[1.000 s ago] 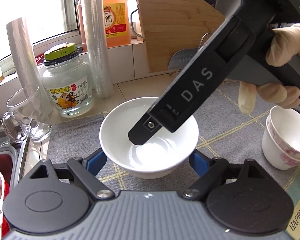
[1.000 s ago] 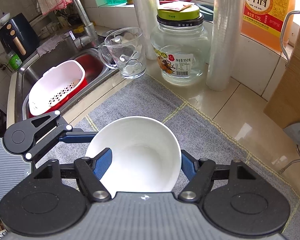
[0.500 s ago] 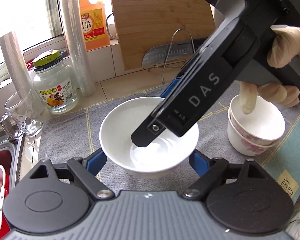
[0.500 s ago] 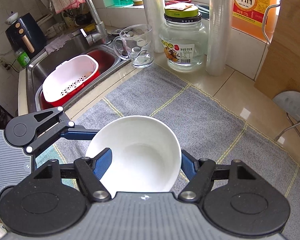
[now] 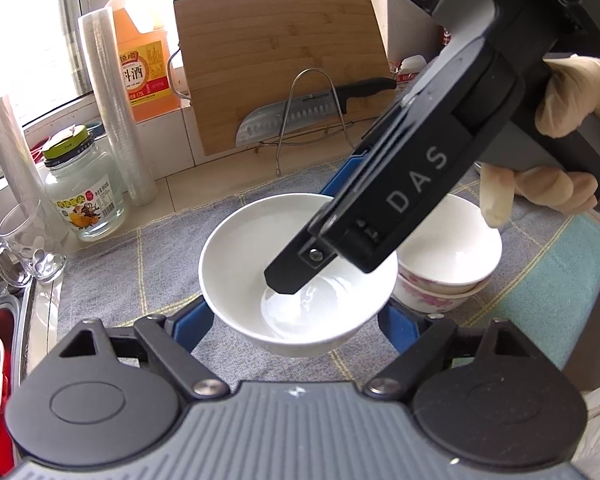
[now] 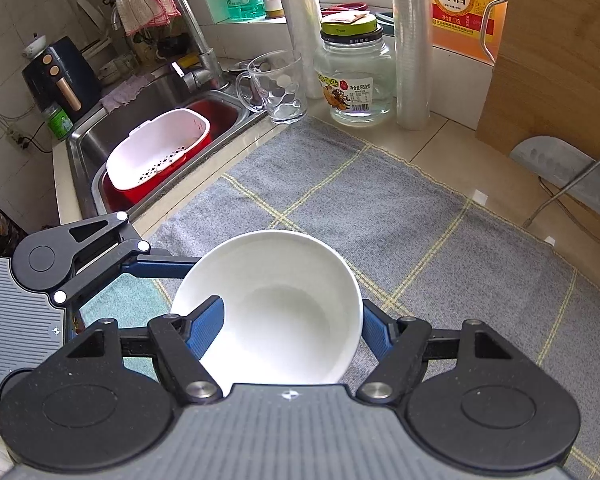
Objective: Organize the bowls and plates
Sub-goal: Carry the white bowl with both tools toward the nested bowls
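A plain white bowl hangs above the grey checked mat, and both grippers hold it. My left gripper clamps its lower sides between blue pads. My right gripper, in a gloved hand, is shut on the same bowl. One of its fingers reaches inside the bowl and the other stands outside the far rim. Just right of the held bowl, a stack of two flower-patterned bowls stands on the mat. From the right wrist, the left gripper's arm shows at the left.
A lidded glass jar, a glass mug and sleeves of plastic cups line the back left. A bamboo board and a knife on a wire rack stand behind. The sink holds a white colander.
Both grippers carried the white bowl to the right and slightly up. The jar and mug slid away to the left, and the flowered bowls now sit close beside the held bowl.
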Demonstrator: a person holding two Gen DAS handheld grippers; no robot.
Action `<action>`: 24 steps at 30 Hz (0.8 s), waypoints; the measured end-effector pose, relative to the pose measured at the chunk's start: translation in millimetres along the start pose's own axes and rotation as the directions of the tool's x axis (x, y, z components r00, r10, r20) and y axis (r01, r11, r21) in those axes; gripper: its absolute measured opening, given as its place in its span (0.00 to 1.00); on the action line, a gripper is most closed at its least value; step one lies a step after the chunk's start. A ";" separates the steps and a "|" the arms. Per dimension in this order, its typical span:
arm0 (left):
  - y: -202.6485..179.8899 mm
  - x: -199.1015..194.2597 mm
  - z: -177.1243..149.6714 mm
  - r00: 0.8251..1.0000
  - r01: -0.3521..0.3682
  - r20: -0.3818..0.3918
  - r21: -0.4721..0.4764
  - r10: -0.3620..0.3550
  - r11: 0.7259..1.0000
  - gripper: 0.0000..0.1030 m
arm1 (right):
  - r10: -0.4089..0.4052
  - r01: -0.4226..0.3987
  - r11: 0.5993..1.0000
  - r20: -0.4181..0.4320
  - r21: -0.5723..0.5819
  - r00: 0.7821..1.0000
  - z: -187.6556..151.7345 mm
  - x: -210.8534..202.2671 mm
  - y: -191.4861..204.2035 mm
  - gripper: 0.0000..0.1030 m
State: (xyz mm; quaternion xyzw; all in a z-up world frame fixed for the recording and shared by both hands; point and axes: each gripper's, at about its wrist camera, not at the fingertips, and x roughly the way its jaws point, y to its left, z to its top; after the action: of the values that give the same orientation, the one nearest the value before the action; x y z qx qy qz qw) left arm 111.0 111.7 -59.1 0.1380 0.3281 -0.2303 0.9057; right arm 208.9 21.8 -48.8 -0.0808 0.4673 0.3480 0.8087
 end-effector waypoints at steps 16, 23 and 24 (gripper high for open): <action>-23.9 1.6 16.5 0.997 0.062 0.031 0.074 -0.064 0.995 0.86 | -0.042 0.039 0.997 0.044 0.067 0.998 -26.0 -39.1 -20.4 0.75; -37.4 7.3 26.5 0.993 0.096 0.054 0.098 -0.102 0.991 0.86 | -0.081 0.074 0.993 0.066 0.097 0.995 -34.5 -55.8 -32.4 0.76; -39.3 8.5 27.9 0.993 0.102 0.057 0.102 -0.108 0.990 0.86 | -0.087 0.079 0.992 0.069 0.101 0.994 -36.3 -58.2 -34.2 0.76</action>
State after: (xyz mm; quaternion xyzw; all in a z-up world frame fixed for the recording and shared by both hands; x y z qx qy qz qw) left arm 111.7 64.1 -47.8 0.1583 0.2948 -0.2977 0.8941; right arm 186.7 -48.6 -28.2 -0.0474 0.4502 0.2932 0.8421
